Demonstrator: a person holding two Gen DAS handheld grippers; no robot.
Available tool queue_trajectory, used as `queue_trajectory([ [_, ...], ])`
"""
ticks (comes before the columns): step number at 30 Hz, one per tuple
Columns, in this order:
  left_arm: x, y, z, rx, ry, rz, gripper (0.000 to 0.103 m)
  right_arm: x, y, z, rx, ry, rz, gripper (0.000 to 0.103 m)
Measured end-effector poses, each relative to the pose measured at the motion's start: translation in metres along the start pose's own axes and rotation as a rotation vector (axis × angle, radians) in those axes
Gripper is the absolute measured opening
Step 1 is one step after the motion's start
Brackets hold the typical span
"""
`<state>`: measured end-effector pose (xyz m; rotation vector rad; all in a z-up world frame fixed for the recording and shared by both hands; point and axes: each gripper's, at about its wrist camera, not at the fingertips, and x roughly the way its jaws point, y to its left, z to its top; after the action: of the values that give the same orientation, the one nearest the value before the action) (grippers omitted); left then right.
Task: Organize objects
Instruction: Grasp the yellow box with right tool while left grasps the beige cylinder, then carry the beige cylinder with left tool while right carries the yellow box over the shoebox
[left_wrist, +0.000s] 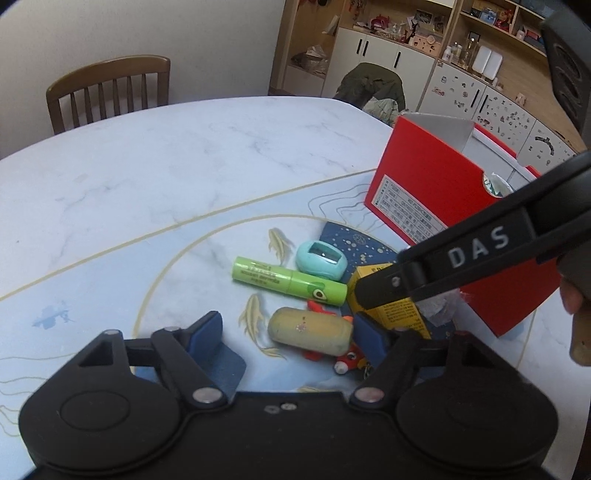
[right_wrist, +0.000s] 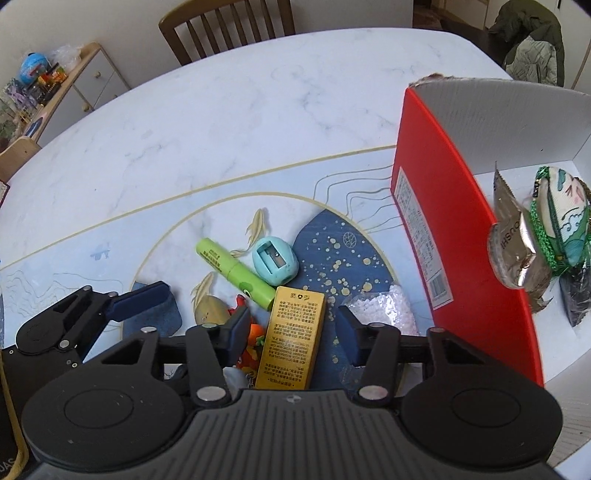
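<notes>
I've got both grippers spread wide, right gripper (right_wrist: 291, 326) straddling the gold box (right_wrist: 291, 339), left gripper (left_wrist: 288, 330) around the yellowish roll (left_wrist: 310, 330); red bin (right_wrist: 458, 236) at 2 o'clock; risk: closing right could snag the orange toy (right_wrist: 253, 338) touching the box.

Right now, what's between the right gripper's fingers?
The gold box lies between them, untouched; the right gripper is open. Seen in the right wrist view.
</notes>
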<state>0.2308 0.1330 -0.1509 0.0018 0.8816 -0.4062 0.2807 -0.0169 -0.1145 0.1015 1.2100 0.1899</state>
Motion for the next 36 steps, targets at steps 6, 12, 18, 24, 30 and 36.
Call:
queue_trajectory([
  [6, 0.003, 0.001, -0.001, -0.015, 0.014, -0.044, 0.058, 0.009, 0.002, -0.001, 0.001, 0.027, -0.016, 0.041],
  [12, 0.003, -0.003, -0.002, -0.013, 0.012, -0.058, 0.05, 0.014, 0.003, -0.002, 0.0, 0.034, -0.023, 0.036],
  [18, 0.002, -0.003, -0.001, -0.025, 0.02, -0.044, 0.05, 0.012, 0.002, -0.004, 0.002, 0.021, -0.029, 0.03],
  [24, -0.008, -0.001, -0.004, -0.043, 0.024, -0.032, 0.049, -0.002, -0.003, -0.008, 0.031, -0.007, -0.006, 0.029],
  [30, -0.026, -0.001, -0.004, -0.062, 0.023, -0.029, 0.049, -0.03, -0.006, -0.015, 0.047, -0.061, 0.035, 0.029],
  [36, -0.049, -0.01, 0.003, -0.053, 0.01, -0.028, 0.049, -0.062, -0.013, -0.021, 0.061, -0.071, 0.084, 0.029],
])
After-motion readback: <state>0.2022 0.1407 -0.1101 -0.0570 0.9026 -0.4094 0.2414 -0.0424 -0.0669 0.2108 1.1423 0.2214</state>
